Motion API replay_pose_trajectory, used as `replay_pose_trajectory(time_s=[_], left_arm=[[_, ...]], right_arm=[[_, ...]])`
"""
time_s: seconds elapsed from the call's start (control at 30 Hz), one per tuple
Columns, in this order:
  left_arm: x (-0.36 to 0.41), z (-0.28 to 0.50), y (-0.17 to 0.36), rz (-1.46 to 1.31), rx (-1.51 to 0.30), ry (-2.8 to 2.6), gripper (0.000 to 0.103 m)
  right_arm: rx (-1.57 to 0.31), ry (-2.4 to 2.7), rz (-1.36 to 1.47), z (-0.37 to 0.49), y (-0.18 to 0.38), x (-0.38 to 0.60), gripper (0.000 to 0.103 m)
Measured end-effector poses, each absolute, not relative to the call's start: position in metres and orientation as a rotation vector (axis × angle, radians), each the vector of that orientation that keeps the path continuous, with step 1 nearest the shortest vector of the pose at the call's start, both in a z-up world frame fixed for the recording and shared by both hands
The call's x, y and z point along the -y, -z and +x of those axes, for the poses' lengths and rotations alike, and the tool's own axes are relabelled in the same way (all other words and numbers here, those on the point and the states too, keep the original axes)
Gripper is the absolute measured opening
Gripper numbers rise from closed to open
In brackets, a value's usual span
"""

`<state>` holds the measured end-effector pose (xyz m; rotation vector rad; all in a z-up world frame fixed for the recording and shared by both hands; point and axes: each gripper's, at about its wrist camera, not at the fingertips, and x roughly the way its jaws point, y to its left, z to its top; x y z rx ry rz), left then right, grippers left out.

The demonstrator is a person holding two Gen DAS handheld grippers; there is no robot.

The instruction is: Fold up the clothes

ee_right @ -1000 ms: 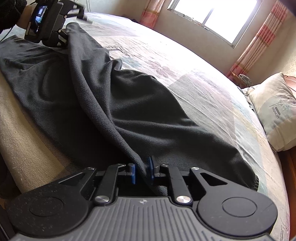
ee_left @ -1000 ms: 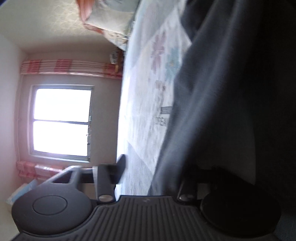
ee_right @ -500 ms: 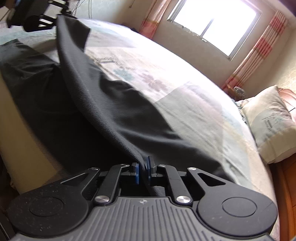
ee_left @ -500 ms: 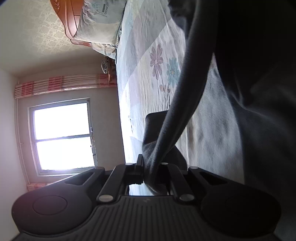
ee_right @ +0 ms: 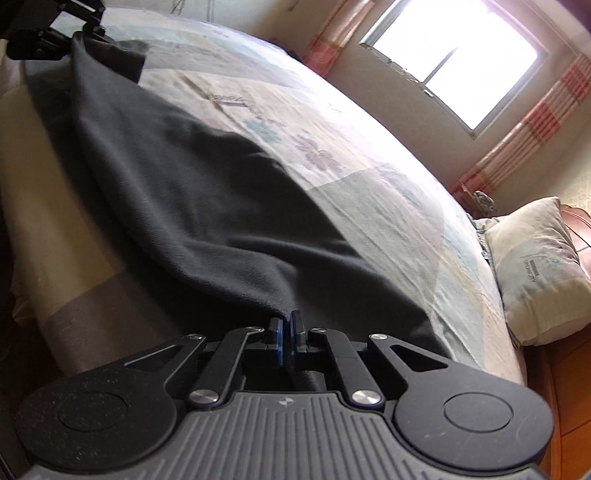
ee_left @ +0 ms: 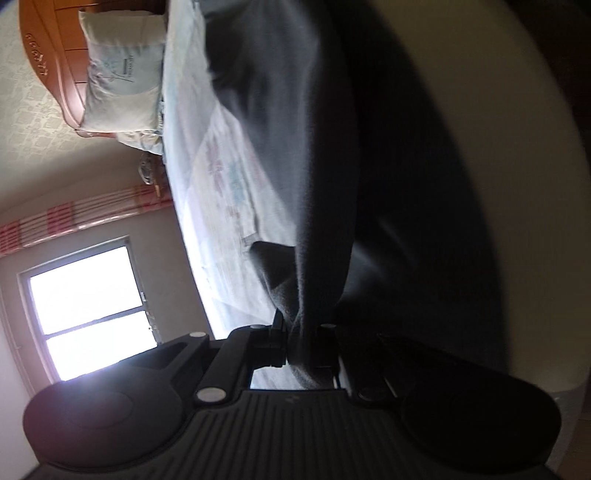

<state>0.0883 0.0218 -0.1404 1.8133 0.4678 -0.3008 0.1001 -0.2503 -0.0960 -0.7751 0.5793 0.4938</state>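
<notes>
Big bed (ee_right: 369, 192) with a pale patchwork sheet, flower prints on some squares. A dark grey fleece garment (ee_right: 207, 206) is spread along the near edge, one side lifted off the sheet. A cream pillow (ee_right: 535, 266) sits at the far end against the wooden headboard (ee_right: 576, 229).

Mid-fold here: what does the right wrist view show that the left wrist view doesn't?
Only the right wrist view shows the right gripper shut on the dark cloth's near edge, and the left gripper pinching its far corner.

Only the left wrist view shows the left gripper's grip close up, with bunched cloth between its fingers.

Both show the bed, pillow, window and curtains.
</notes>
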Motion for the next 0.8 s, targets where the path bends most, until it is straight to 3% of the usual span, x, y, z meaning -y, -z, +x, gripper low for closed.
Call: replay_pose_trajectory(time_s=[0.37,0.43,0.6,0.8], left_arm=[[-0.029,0.084,0.128,1.762,-0.477,0.286,0.005],[-0.032,0.078,0.138,1.78,-0.507,0.344,0.013],[-0.043,0.077,0.15,1.774,-0.609,0.368,0.015],[-0.047,0.087,0.091,1.496,-0.726,0.403,0.023]], right_arm=[[-0.595,-0.522,-0.803,0.088,0.101,0.248,0.005],[-0.615,-0.523,-0.802,0.088,0.102,0.251,0.005],[-0.661,-0.516,-0.783,0.081,0.099,0.259,0.007],[-0.77,-0.379,-0.421,0.095,0.073,0.314,0.017]])
